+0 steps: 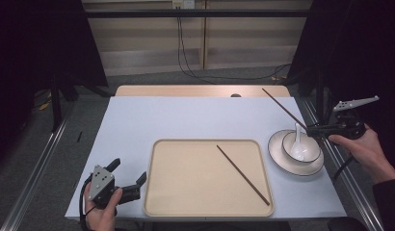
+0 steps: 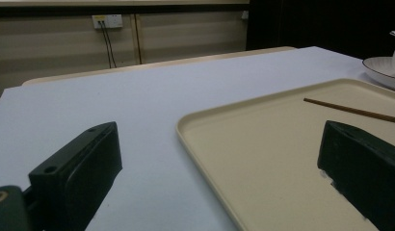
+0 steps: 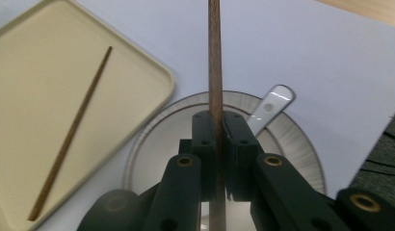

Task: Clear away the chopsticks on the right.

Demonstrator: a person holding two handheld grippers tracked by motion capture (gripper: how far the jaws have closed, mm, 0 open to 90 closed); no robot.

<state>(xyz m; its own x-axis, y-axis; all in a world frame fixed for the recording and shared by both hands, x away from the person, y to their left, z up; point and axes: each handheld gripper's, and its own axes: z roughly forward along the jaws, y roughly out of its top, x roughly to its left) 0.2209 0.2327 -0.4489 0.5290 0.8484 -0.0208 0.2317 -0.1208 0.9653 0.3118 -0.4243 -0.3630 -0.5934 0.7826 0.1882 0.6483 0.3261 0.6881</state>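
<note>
Right gripper view: right hand-held gripper (image 3: 217, 139) pinches a thin brown wooden chopstick (image 3: 214, 62) above the white glossy bowl (image 1: 309, 153). Judgement: carry it level and lay it parallel to the chopstick on the tray (image 1: 242, 174). Smooth beige tray (image 1: 159, 192) mid-desk. Left hand-held gripper (image 1: 129, 179) spread, empty.

Held chopstick (image 1: 284, 109): thin, dark brown wood, straight. Pinched near one end, raised off the table, slanting up and away over the white-rimmed plate (image 1: 275, 149) with the bowl (image 1: 288, 144) on it. Second chopstick (image 1: 243, 174): same kind, lying flat and diagonal inside the beige tray (image 1: 159, 192), right half, touching nothing else.
</note>
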